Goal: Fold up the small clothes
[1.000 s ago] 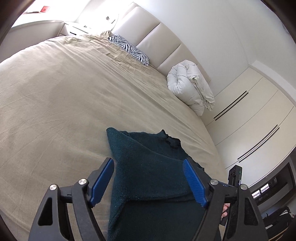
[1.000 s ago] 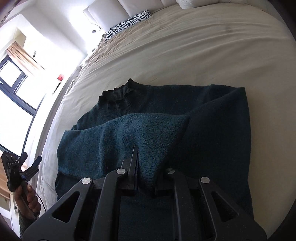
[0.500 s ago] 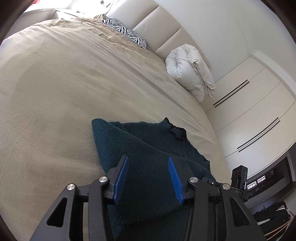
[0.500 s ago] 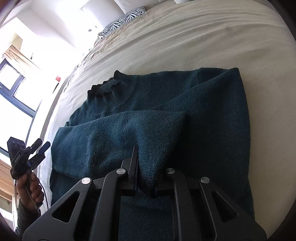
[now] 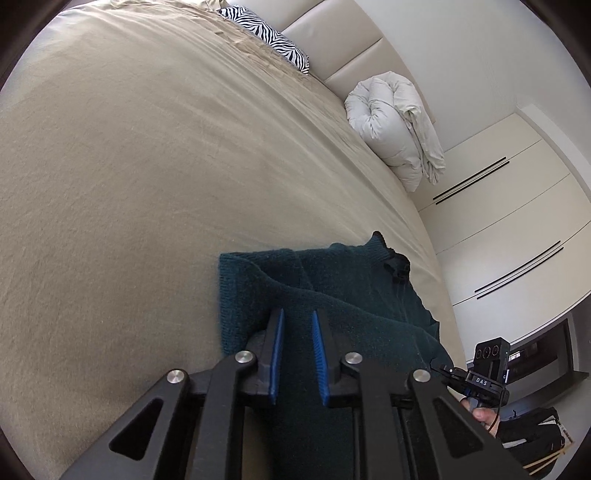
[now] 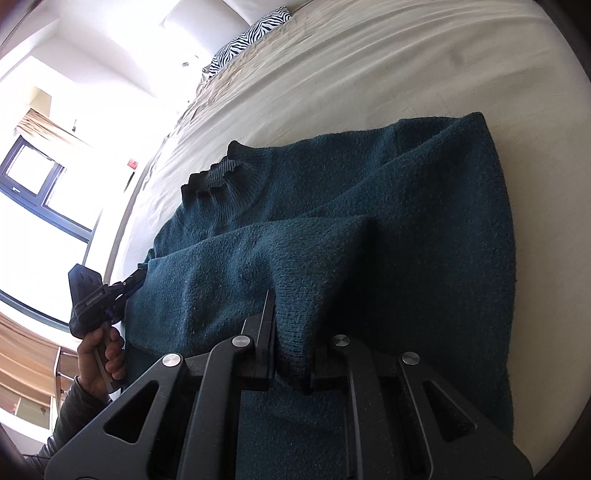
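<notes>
A dark teal knitted sweater (image 5: 354, 295) lies on the beige bed sheet (image 5: 147, 166), its ribbed collar (image 6: 218, 177) towards the headboard and its sides folded inward. My left gripper (image 5: 297, 325) hovers over the sweater's near part, its blue pads (image 5: 277, 350) a narrow gap apart with nothing clearly between them. My right gripper (image 6: 291, 332) is shut on a raised fold of the sweater (image 6: 295, 258), with fabric bunched between the fingers. Each gripper shows small at the edge of the other's view.
A zebra-print pillow (image 5: 266, 33) and a rolled white duvet (image 5: 395, 122) lie against the padded headboard (image 5: 351, 55). White wardrobe doors (image 5: 517, 221) stand beyond the bed's right side. A bright window (image 6: 37, 221) is on the other side.
My left gripper's jaws have closed from wide open to a narrow gap while moving forward over the sweater. My right gripper has stayed shut on the fold and carried it further across.
</notes>
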The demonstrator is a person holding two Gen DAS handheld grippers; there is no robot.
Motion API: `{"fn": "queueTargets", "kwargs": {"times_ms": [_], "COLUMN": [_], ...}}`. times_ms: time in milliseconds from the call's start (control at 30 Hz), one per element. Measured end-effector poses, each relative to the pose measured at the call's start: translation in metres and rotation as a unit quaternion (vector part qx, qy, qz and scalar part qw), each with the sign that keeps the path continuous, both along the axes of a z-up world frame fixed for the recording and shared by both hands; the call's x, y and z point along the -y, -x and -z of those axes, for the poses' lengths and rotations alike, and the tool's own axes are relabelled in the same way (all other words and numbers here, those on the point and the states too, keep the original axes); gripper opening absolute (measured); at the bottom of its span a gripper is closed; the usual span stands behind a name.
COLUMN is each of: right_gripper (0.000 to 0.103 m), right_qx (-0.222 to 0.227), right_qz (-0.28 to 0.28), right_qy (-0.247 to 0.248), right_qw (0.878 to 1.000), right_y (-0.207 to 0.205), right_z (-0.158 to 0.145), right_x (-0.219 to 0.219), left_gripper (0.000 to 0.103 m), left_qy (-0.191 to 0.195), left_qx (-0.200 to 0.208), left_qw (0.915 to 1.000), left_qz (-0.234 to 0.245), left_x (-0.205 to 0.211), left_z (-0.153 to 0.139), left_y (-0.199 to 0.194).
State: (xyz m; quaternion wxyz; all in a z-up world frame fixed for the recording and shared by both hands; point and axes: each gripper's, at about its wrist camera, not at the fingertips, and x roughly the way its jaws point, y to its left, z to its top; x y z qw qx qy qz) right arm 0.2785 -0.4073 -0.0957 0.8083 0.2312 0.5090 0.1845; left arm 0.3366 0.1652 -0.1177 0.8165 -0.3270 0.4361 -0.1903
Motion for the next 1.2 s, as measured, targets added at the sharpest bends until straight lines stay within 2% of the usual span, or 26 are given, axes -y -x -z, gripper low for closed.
{"fn": "queueTargets", "kwargs": {"times_ms": [233,467,633,767,800,833,900,967,1033,1067,1100,1133,1200], "right_gripper": [0.012,0.012,0.015,0.020,0.026,0.026,0.026,0.026,0.027,0.032,0.037,0.037,0.041], "right_qx": [-0.001,0.011,0.003,0.020,0.014,0.008,0.002,0.004,-0.001,-0.007,-0.012,-0.005,0.051], "right_qz": [0.011,0.006,0.016,0.025,0.033,0.045,0.062,0.074,0.096,0.114,0.139,0.164,0.189], "right_qy": [0.007,0.040,0.025,0.079,0.088,0.089,0.065,0.070,0.086,0.105,0.136,0.163,0.186], "right_qw": [1.000,0.999,1.000,0.996,0.995,0.995,0.996,0.995,0.992,0.988,0.981,0.973,0.963], "right_y": [0.003,0.006,0.008,0.017,0.018,0.018,0.020,0.022,0.025,0.027,0.031,0.035,0.044], "right_z": [-0.004,-0.006,-0.001,-0.018,-0.017,-0.015,-0.011,-0.012,-0.017,-0.020,-0.026,-0.035,-0.059], "right_x": [-0.001,-0.008,-0.002,-0.003,0.000,0.005,0.016,0.018,0.020,0.021,0.023,0.024,0.020], "left_gripper": [0.028,0.029,0.030,0.036,0.043,0.048,0.053,0.056,0.059,0.059,0.060,0.061,0.063], "left_qy": [-0.053,-0.094,-0.095,-0.101,-0.100,-0.099,-0.096,-0.093,-0.092,-0.094,-0.095,-0.096,-0.097], "left_qx": [0.021,0.023,0.021,0.023,0.024,0.022,0.020,0.020,0.017,0.015,0.014,0.014,0.015], "left_qw": [0.9981,0.9950,0.9950,0.9943,0.9944,0.9946,0.9950,0.9953,0.9955,0.9954,0.9953,0.9953,0.9952], "left_qz": [0.024,0.028,0.024,0.024,0.025,0.023,0.019,0.017,0.014,0.011,0.008,0.005,-0.001], "left_x": [0.015,0.019,0.015,0.015,0.015,0.016,0.015,0.016,0.015,0.014,0.014,0.015,0.016], "left_z": [-0.018,-0.014,-0.016,-0.023,-0.024,-0.025,-0.027,-0.028,-0.027,-0.028,-0.028,-0.029,-0.030], "left_y": [0.042,0.082,0.101,0.121,0.127,0.132,0.145,0.157,0.170,0.176,0.182,0.187,0.195]}}
